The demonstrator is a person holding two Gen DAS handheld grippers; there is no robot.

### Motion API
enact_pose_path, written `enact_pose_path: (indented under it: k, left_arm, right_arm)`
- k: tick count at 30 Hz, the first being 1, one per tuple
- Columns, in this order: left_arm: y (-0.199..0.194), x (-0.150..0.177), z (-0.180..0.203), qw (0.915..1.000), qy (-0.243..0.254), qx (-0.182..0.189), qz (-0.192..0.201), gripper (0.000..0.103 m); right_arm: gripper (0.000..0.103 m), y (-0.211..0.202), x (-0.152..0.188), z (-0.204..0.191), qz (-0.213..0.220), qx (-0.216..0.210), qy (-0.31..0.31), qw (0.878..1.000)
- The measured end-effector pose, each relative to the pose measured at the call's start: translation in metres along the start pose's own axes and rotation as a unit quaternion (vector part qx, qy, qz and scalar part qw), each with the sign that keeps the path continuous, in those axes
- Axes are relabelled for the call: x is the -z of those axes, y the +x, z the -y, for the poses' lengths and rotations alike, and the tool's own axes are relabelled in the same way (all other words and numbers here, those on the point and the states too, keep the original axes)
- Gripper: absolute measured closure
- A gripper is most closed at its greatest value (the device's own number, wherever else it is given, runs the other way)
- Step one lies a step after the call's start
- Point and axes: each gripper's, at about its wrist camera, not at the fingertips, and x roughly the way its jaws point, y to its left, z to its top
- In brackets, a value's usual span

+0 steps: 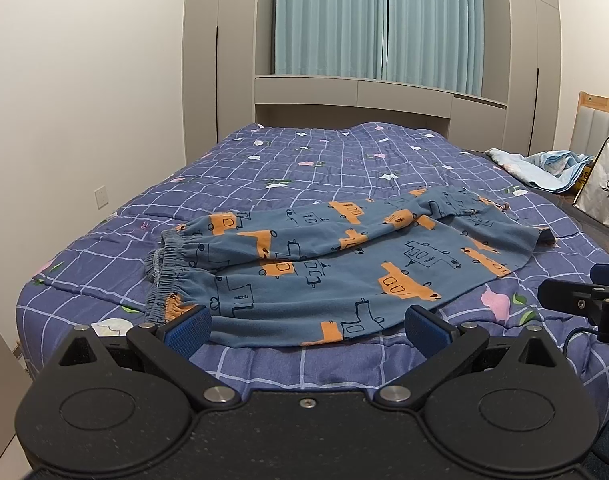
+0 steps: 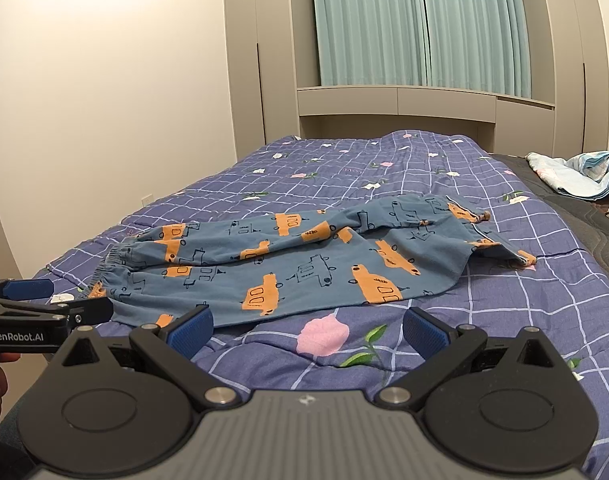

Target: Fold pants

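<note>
Blue pants (image 1: 324, 268) with orange car prints lie on the bed, one leg folded over the other, elastic cuffs at the left and the waist at the right. They also show in the right wrist view (image 2: 304, 268). My left gripper (image 1: 307, 330) is open and empty at the near edge of the pants, close to the cuffs. My right gripper (image 2: 307, 330) is open and empty, just in front of the pants' near edge, over the quilt. The left gripper also shows in the right wrist view (image 2: 44, 300), and the right gripper in the left wrist view (image 1: 584, 292).
The bed has a purple checked quilt (image 1: 304, 168) with flower prints. A crumpled light blue blanket (image 1: 544, 168) and a white bag (image 1: 604, 188) lie at the right. Wardrobes and teal curtains (image 1: 380, 20) stand behind the bed. A wall (image 1: 84, 80) runs along the left.
</note>
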Motion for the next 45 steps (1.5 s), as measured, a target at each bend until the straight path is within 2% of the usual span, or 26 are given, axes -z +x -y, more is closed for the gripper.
enact_pose_path:
  k: [8,18,24,32,45]
  left_arm:
    - [-0.001,0.002,-0.003,1.0000,0.001,-0.002,-0.004,0.000]
    - [0.024,-0.010,-0.003,0.9989,0.001,-0.033,-0.035,0.000]
    - [0.044,-0.030,-0.013,0.9977,-0.005,-0.055,-0.038,0.000]
    - [0.077,-0.065,-0.035,0.9946,-0.038,-0.085,-0.045,0.000]
    - [0.128,-0.111,-0.054,0.9908,-0.023,-0.124,-0.049,0.000]
  right_arm:
    - [0.000,0.001,0.000,-0.001,-0.003,-0.001,-0.002,1.000]
    - [0.000,0.025,-0.018,0.002,-0.033,-0.031,-0.024,0.999]
    - [0.000,0.051,-0.040,0.006,-0.052,-0.050,-0.039,0.997]
    - [0.000,0.087,-0.060,0.017,-0.063,-0.050,-0.043,0.996]
    - [0.000,0.146,-0.094,0.021,-0.064,-0.075,-0.059,0.993]
